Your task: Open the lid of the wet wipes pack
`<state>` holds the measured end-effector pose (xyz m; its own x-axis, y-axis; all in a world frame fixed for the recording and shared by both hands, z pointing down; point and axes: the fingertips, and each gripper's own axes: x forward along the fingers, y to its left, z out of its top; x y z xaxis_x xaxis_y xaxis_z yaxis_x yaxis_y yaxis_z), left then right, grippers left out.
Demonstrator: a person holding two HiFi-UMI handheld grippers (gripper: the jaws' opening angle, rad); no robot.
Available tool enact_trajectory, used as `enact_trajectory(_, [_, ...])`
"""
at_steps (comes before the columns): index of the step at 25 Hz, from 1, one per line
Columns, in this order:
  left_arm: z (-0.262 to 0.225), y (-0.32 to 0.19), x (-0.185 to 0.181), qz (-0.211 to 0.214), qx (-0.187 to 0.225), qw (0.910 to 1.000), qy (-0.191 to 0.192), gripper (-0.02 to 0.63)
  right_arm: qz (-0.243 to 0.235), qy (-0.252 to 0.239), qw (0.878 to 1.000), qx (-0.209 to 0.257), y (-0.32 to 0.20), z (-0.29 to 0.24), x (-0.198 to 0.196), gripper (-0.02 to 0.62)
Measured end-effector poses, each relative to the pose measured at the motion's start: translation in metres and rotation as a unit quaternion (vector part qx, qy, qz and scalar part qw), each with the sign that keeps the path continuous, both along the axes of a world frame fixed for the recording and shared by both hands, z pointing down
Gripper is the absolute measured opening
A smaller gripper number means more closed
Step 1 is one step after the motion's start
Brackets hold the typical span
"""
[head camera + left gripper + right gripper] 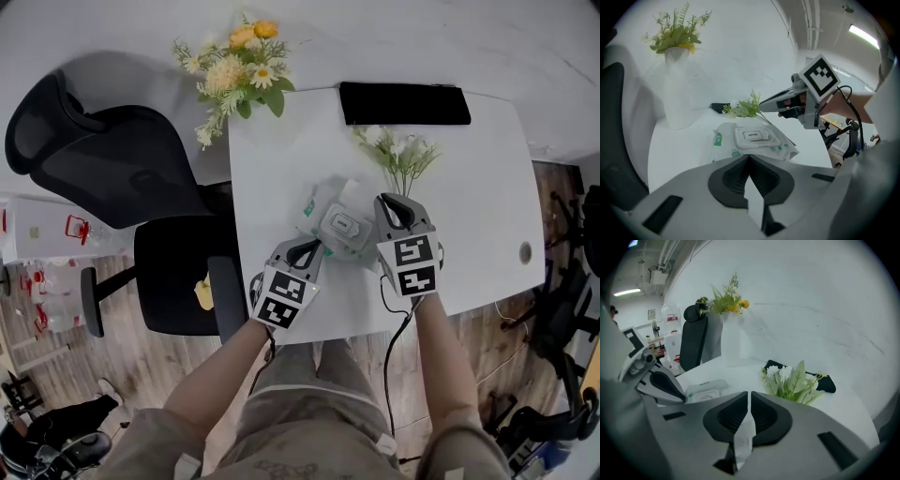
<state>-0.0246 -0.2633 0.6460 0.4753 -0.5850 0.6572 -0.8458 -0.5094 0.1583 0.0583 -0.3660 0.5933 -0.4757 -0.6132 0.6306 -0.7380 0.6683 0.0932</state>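
The wet wipes pack [330, 212] lies in the middle of the white table [487, 206], its white lid [753, 135] marked OPEN lying flat and closed. My left gripper [312, 247] is shut, with its tips [748, 157] at the pack's near edge; I cannot tell whether they touch it. My right gripper [394, 202] hangs just right of the pack, above the table, and is shut with nothing between the jaws [749, 395]. In the right gripper view, the pack [707, 389] sits low to the left, beside the left gripper [665, 385].
A loose sprig of white flowers [398, 155] lies just beyond the right gripper. A flat black object [403, 103] lies at the table's far edge. A vase of yellow flowers [239, 66] stands at the far left corner. A black office chair [122, 178] stands left of the table.
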Motion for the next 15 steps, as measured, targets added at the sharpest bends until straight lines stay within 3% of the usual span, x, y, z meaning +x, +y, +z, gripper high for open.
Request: enact_trajectory(15, [-0.132, -0.002, -0.018, -0.006, 0.096, 0.9953, -0.014, 0.017, -0.021, -0.103, 0.992, 0.074, 0.063, -0.176, 0.015, 0.043])
